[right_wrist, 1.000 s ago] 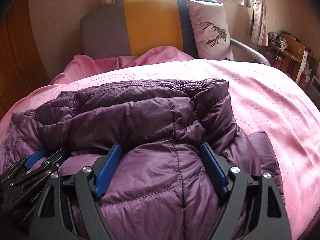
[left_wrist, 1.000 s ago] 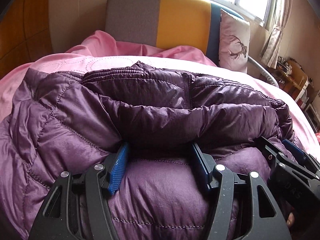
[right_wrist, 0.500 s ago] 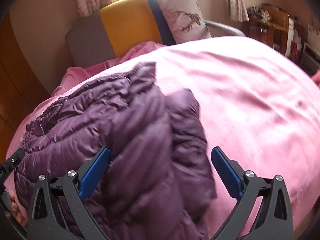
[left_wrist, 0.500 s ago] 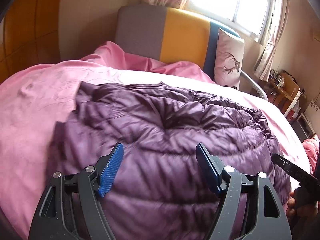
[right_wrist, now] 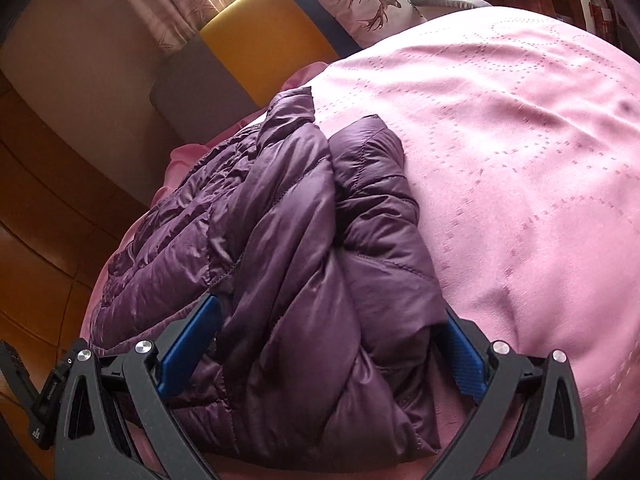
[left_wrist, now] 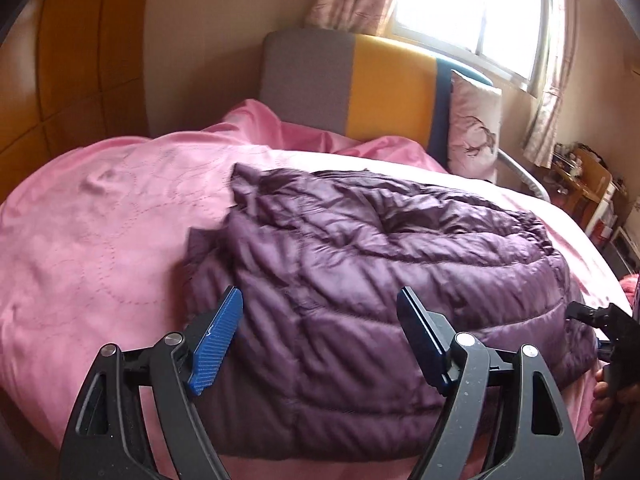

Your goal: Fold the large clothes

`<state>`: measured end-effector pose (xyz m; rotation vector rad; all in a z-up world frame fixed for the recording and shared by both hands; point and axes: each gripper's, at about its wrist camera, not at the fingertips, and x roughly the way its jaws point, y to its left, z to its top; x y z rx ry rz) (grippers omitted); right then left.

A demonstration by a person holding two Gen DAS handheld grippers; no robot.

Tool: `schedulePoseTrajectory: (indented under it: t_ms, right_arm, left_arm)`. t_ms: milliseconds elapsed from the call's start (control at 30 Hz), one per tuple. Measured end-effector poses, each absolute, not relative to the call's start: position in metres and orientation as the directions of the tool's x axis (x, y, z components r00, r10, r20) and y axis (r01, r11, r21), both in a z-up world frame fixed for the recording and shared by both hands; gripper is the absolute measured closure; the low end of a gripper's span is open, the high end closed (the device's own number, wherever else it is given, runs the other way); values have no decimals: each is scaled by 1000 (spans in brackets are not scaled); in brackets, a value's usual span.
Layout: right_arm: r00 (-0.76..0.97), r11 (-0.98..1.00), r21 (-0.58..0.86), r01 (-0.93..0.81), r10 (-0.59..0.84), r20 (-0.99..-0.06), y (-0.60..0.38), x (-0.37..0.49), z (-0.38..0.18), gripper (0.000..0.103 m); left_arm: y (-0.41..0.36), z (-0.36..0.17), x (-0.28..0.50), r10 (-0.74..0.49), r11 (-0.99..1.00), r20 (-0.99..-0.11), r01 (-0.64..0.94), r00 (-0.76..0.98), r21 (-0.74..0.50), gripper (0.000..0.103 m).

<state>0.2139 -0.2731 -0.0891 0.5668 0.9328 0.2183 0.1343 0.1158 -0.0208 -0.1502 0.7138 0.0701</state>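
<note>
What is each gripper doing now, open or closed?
Left gripper: open, holding nothing, above the purple jacket.
Right gripper: open, fingers on both sides of the jacket, not clamped.

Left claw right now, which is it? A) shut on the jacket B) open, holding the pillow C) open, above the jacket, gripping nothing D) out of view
C: the left claw has its blue pads spread wide, with the folded purple jacket lying on the bed below and beyond them, and no fabric pinched between them.
</note>
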Motion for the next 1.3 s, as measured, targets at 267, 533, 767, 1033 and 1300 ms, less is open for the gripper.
schedulePoseTrajectory:
  t_ms: [267, 533, 767, 1033, 1300]
  right_arm:
    - [562, 813, 581, 52, 457, -690, -268, 216, -91, 31]
    - [543, 780, 626, 6, 523, -657, -281, 201, -84, 77]
    - [528, 775, 632, -8, 540, -655, -300, 170, -78, 78]
    - [516, 794, 608, 0, 521, -680, -312, 154, -77, 56]
    - [525, 772, 636, 25, 531, -666, -323, 147, -82, 24]
  left_arm:
    - [190, -46, 115, -23, 935, -705, -235, 709, -267, 16]
    - [225, -81, 100, -366, 816, -666, -120, 650, -566, 45]
    - [210, -76, 80, -400, 840, -679, -49, 615, -540, 51]
    - [174, -36, 53, -195, 962, -769, -35, 609, -272, 25]
    - [115, 9, 102, -73, 993, -698, -13, 712, -118, 17]
